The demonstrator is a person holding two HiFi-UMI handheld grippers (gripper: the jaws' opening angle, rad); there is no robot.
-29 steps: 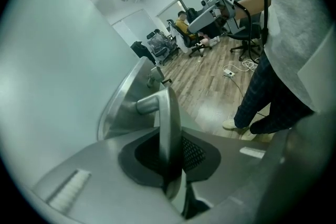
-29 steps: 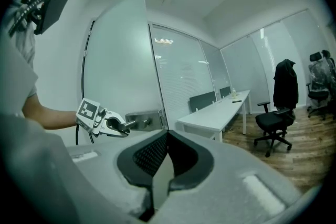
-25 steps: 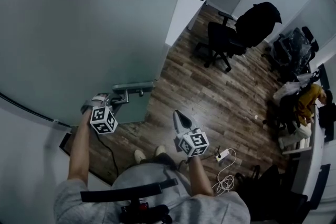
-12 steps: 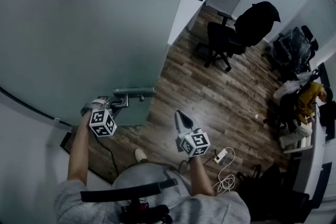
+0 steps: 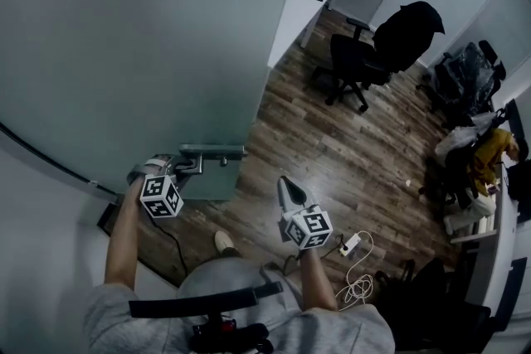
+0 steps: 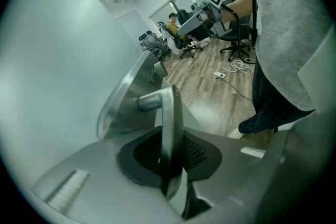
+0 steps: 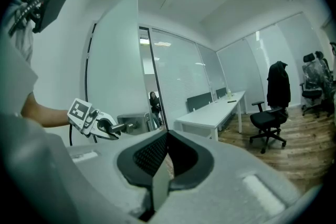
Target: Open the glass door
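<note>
Left claw (image 6: pixel 172 139) opening, door handle (image 6: pixel 169 107) inside (both sides touching it); right claw (image 7: pixel 167 136) closed, empty.

Dark wood-plank floor (image 5: pixel 332 153) carrying a black office chair (image 5: pixel 365 66) near a white desk (image 5: pixel 303 0). Closer in, white power strip (image 5: pixel 352 244) and coiled white cable (image 5: pixel 357 288) lying on the planks. Black cable (image 5: pixel 174 249) trailing at left, light shoe (image 5: pixel 223 241) planted nearby.

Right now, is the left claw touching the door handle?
Touching. The left gripper view shows the door handle wedged between the pads of the left claw, whose jaws are opening.
</note>
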